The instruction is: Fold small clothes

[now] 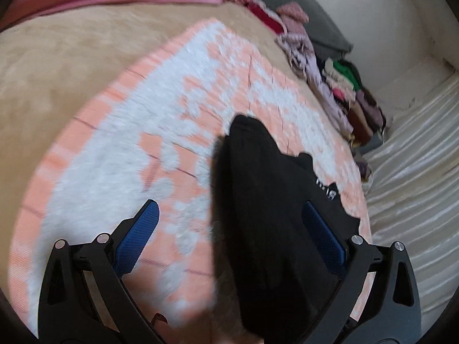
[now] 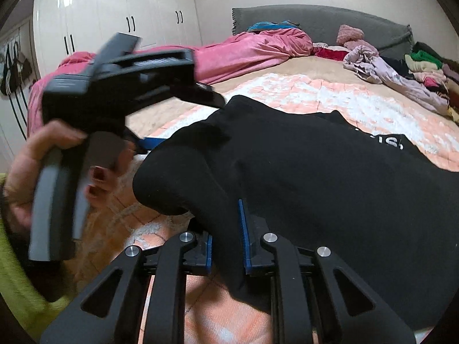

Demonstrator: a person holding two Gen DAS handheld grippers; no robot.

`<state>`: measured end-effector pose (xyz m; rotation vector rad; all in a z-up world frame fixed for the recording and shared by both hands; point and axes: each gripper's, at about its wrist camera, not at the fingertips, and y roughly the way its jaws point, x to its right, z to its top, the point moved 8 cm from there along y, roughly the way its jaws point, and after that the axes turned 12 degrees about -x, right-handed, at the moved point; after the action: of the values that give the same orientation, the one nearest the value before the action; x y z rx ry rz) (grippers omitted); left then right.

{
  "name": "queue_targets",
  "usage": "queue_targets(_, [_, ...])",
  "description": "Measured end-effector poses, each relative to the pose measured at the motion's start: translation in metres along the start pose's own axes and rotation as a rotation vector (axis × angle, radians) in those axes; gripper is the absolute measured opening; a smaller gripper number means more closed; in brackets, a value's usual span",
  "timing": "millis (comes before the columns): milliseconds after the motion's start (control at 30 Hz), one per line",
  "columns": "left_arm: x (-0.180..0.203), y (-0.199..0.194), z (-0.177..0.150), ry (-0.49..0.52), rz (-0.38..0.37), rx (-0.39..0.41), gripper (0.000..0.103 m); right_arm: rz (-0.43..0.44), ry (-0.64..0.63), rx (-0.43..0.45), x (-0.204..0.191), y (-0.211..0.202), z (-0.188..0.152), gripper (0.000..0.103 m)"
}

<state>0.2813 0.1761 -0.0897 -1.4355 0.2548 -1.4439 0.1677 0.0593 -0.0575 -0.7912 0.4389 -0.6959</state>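
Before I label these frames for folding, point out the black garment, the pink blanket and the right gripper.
black garment [image 2: 330,177]: right wrist view, its broad middle.
pink blanket [image 2: 243,51]: right wrist view, bunched fold.
right gripper [image 2: 226,246]: right wrist view, between its fingertips, shut on fabric.

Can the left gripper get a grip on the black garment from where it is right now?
Probably yes. The left gripper is open, and the black garment already hangs between its fingers, with nothing blocking. The right gripper is shut on another part of it.

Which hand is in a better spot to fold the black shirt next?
Right, probably. The right hand-held gripper is already shut on the black shirt. The left hand-held gripper is open, gripping nothing.
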Motion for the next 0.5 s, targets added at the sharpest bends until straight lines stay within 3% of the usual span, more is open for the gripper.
queue_targets(167, [0.006,0.020,0.009,0.048,0.043,-0.038,0.080,0.023,0.017,-0.001,0.000,-0.002,-0.003,0.013])
queue_targets(233, [0.008,0.025,0.013,0.060,0.045,-0.053,0.067,0.026,0.020,-0.002,0.000,-0.001,-0.004,0.013])
queue_targets(367, [0.010,0.033,0.018,0.095,0.073,-0.072,0.052,0.020,0.016,-0.006,0.000,0.002,-0.003,0.013])
queue_targets(400, [0.013,0.034,0.016,0.107,0.058,-0.080,0.031,0.019,0.016,-0.008,0.001,0.003,-0.003,0.014])
queue_targets(467, [0.017,0.035,0.013,0.122,0.071,-0.073,0.024,0.015,0.016,-0.015,0.001,0.005,-0.003,0.014])
queue_targets(500, [0.022,0.035,0.011,0.148,0.093,-0.063,0.016,0.013,0.018,-0.015,0.001,0.004,-0.003,0.014])
